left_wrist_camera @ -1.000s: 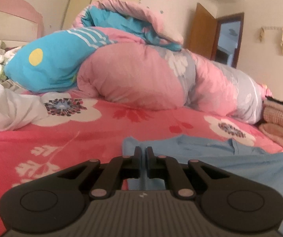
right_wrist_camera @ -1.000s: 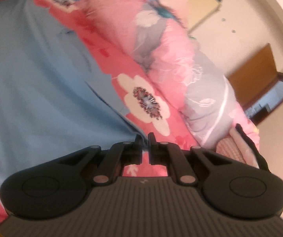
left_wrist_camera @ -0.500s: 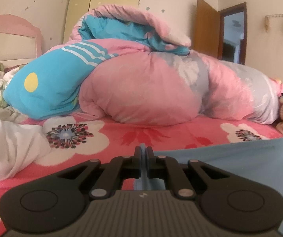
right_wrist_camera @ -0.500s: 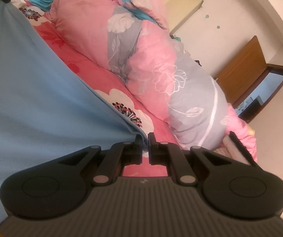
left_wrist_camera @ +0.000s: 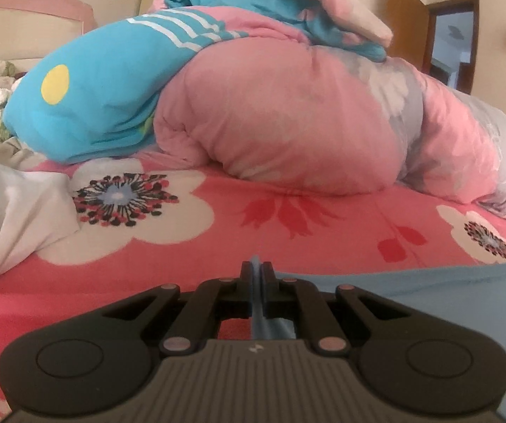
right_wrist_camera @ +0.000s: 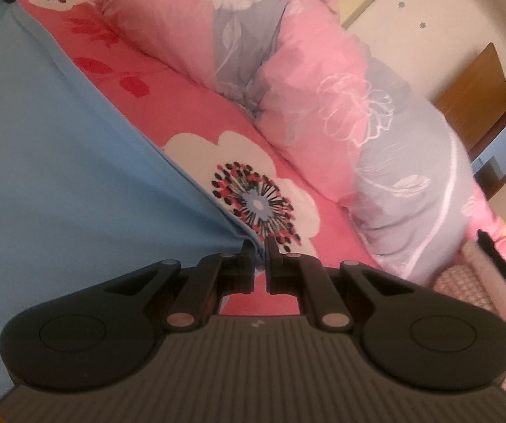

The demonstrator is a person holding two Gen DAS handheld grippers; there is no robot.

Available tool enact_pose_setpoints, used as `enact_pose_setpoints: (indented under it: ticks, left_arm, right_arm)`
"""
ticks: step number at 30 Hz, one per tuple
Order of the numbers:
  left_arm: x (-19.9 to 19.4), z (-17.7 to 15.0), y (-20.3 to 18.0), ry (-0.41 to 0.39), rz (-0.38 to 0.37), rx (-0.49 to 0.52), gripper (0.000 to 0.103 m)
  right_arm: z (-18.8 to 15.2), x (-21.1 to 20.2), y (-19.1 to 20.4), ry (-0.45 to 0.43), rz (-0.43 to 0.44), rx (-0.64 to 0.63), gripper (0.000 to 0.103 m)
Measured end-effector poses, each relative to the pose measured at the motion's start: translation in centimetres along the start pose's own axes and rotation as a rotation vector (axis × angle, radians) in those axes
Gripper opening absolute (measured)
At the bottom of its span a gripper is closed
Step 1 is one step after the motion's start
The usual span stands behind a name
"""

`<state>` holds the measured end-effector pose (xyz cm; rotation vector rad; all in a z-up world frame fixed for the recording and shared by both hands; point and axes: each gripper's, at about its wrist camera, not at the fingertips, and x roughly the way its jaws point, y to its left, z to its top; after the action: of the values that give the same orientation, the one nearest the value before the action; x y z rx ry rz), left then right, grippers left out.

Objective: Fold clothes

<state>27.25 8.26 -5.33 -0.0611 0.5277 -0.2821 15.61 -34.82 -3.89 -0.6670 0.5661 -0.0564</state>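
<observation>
Left tool [left_wrist_camera: 257, 270] pinches one edge of the light blue garment [left_wrist_camera: 411, 292]; right tool [right_wrist_camera: 259, 246] pinches another edge. The garment hangs stretched between them above the floral pink bedsheet [left_wrist_camera: 288, 232], near the rolled quilt [left_wrist_camera: 288, 105].

Blue garment [right_wrist_camera: 59, 162]: thin, smooth knit cloth, matt, pulled taut with few creases. Bedsheet [left_wrist_camera: 288, 232]: printed woven cloth, matt, floral pattern. Quilt [left_wrist_camera: 281, 112]: padded cloth, soft and puffy, faint sheen on the grey panels. White cloth [left_wrist_camera: 13, 211]: crumpled, slightly lustrous. Left gripper [left_wrist_camera: 257, 275] and right gripper [right_wrist_camera: 260, 248]: matt black plastic, ribbed housing (dull metal-looking rivets). Door [right_wrist_camera: 475, 95]: wood, smooth, satin finish.
</observation>
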Motion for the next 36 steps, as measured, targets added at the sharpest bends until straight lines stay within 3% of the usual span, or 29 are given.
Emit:
enact_pose_setpoints:
  ticks: [12, 15, 18, 21, 23, 29, 33, 36]
  left_arm:
    - [1.1, 0.5, 0.1, 0.005, -0.007, -0.015, 0.005]
    - [2.0, 0.3, -0.1, 0.046, -0.004, -0.007, 0.006]
    - [2.9, 0.2, 0.5, 0.100, 0.014, -0.046, 0.022]
    - [2.3, 0.2, 1.7, 0.083, -0.007, -0.118, 0.043]
    - [1.2, 0.4, 2.2, 0.055, -0.010, -0.160, 0.056]
    - [-5.2, 1.2, 3.5, -0.016, -0.079, -0.279, 0.062]
    - [-11.1, 0.3, 4.6, -0.046, -0.169, -0.327, 0.065]
    - [-15.0, -2.3, 5.6, -0.003, -0.226, -0.370, 0.065]
  right_arm:
    - [-1.0, 2.3, 0.3, 0.007, 0.027, 0.036, 0.004]
    - [-1.2, 2.3, 0.0, 0.002, 0.028, 0.060, 0.004]
    - [-1.6, 3.1, 0.1, 0.022, 0.054, 0.077, 0.004]
    - [-2.0, 3.4, -0.3, 0.049, 0.068, 0.146, 0.015]
    - [-2.4, 2.6, -1.2, 0.063, 0.062, 0.233, 0.026]
    - [-5.6, -4.3, -6.0, 0.081, 0.095, 0.638, 0.041]
    - [-7.6, -10.4, -7.4, 0.049, 0.173, 0.857, 0.042]
    - [-8.3, -14.0, -6.6, 0.011, 0.249, 0.992, 0.045]
